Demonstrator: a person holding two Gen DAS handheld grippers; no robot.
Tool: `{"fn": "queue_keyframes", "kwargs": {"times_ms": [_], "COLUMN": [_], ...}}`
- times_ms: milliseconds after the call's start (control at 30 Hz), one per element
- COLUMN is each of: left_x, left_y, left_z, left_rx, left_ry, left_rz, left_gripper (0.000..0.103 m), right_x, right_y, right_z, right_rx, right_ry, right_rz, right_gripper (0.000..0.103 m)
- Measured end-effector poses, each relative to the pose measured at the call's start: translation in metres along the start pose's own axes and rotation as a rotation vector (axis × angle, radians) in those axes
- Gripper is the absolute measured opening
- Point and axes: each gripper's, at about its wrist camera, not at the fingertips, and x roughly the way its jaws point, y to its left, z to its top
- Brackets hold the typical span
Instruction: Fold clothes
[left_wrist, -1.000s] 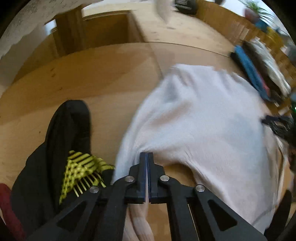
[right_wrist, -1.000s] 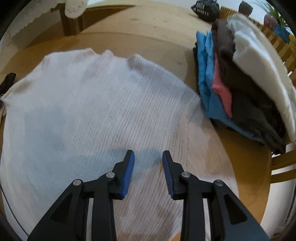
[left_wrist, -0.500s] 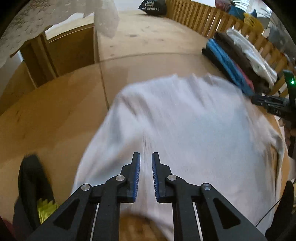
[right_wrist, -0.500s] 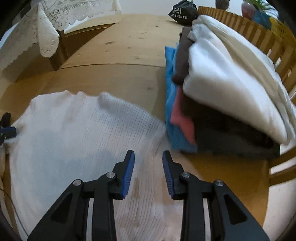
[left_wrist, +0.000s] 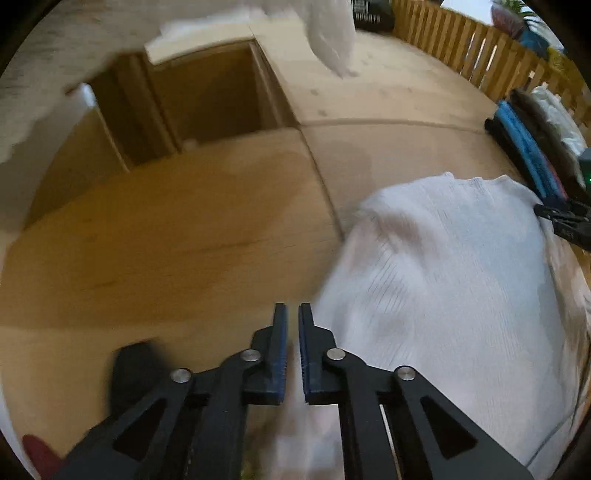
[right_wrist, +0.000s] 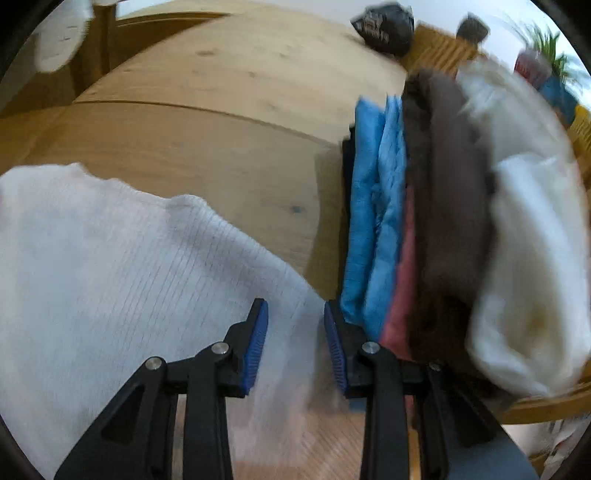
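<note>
A white ribbed top (left_wrist: 443, 280) lies spread on the wooden table (left_wrist: 166, 236); in the right wrist view it fills the left half (right_wrist: 110, 266). My left gripper (left_wrist: 291, 314) hovers over the top's left edge, its jaws a narrow gap apart with nothing pinched between them. My right gripper (right_wrist: 295, 314) is open above the top's right edge, close to a stack of folded clothes (right_wrist: 450, 206). From the left wrist view the right gripper (left_wrist: 565, 221) shows at the far right edge.
The stack holds blue (right_wrist: 373, 221), pink, brown and white (right_wrist: 535, 258) pieces and rests against a wooden slat railing (left_wrist: 480, 62). A black garment (left_wrist: 136, 369) lies at the near left. A black cap (right_wrist: 384, 26) sits at the table's far end.
My left gripper, shut on the white top a second ago, has let go and swung left. The right gripper has swung right toward the folded stack and stayed open.
</note>
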Motion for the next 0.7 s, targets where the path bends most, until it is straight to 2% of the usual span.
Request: {"fn": "queue_keyframes", "kwargs": {"times_ms": [33,133,200,233,333,467,567,700], "left_x": [-0.014,-0.056,-0.076,-0.077,-0.066,-0.046,-0.036,-0.032], "left_y": [0.006,0.026,0.037,0.042,0.059,0.087,0.107,0.143], "left_z": [-0.015,-0.062,-0.093,-0.109,-0.138,-0.156,-0.161,-0.158], "left_rx": [0.001,0.006,0.004,-0.001,-0.045,-0.123,-0.171,-0.230], "left_ry": [-0.003,-0.012,-0.003,0.014,0.061,0.096,0.089,0.086], "left_rz": [0.001,0.003,0.012,0.022,0.054,0.129,0.164,0.296], "left_gripper": [0.023,0.037,0.037,0.037,0.037,0.039,0.035,0.034], "right_x": [-0.017,-0.063,-0.092,-0.088,-0.100,-0.126,-0.112,-0.096], "right_y": [0.003,0.011,0.023,0.015,0.030,0.048,0.060,0.073], "right_z": [-0.010,-0.044,-0.081,-0.087,-0.125,-0.182,-0.192,-0.201], "right_rx": [0.005,0.037,0.029,0.017,-0.035,-0.076,-0.090,-0.085], "right_ry": [-0.023,-0.054,-0.045,-0.038,0.012,0.079,0.110,0.163], "right_rz": [0.042,0.199,0.284,0.317,0.395,0.418,0.397,0.359], "right_gripper": [0.030,0.032,0.032,0.032,0.032,0.032,0.032,0.032]}}
